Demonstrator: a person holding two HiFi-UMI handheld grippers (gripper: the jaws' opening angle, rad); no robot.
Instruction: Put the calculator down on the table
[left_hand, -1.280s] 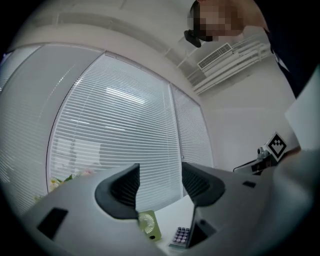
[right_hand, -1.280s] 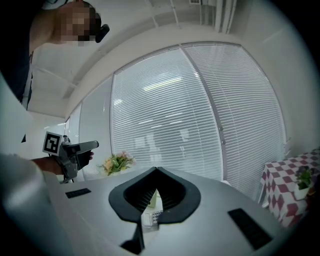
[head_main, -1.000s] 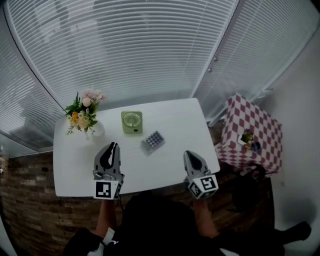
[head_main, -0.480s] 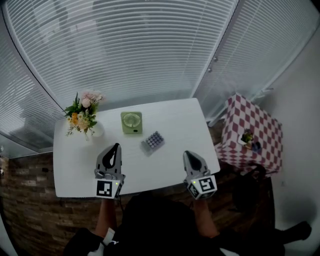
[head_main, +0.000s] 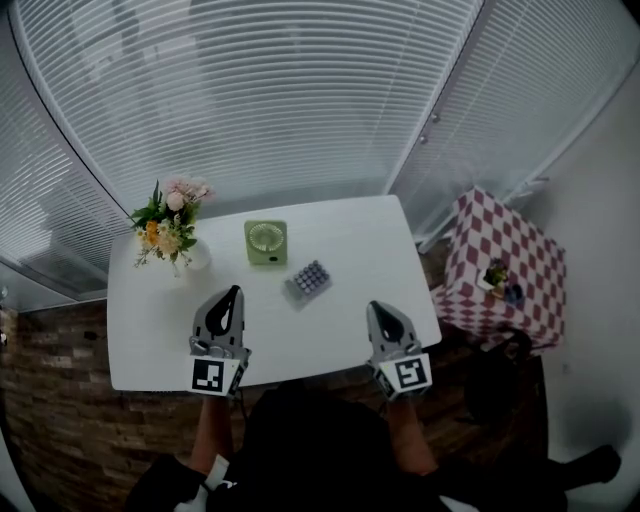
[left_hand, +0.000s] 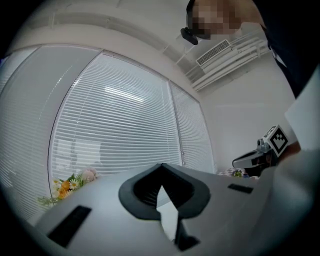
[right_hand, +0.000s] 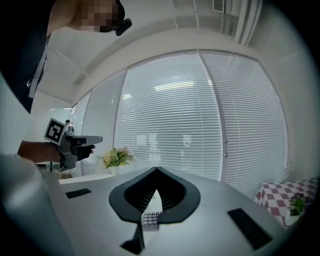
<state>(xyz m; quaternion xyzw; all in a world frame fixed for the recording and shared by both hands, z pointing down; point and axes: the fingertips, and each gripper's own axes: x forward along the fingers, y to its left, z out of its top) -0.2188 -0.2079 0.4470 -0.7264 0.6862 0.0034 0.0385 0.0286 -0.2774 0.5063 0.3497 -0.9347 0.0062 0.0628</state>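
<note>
The calculator (head_main: 308, 279), grey with dark keys, lies flat on the white table (head_main: 350, 245), near its middle. Nothing holds it. My left gripper (head_main: 233, 293) hovers over the table's near left part, jaws shut and empty, its tip a short way left of and nearer than the calculator. My right gripper (head_main: 379, 308) hovers near the front right edge, jaws together with nothing in them. In the right gripper view the calculator (right_hand: 150, 218) shows ahead, below the closed tips (right_hand: 156, 170). The left gripper view shows its closed tips (left_hand: 161, 166) and the blinds.
A green desk fan (head_main: 265, 243) stands just behind the calculator. A vase of flowers (head_main: 168, 227) sits at the table's back left corner. A small table with a red-checked cloth (head_main: 505, 265) stands to the right. Window blinds (head_main: 270, 100) run behind the table.
The left gripper's jaws, slightly parted a second ago, have closed. The right gripper has rolled a little in place. The calculator has not moved.
</note>
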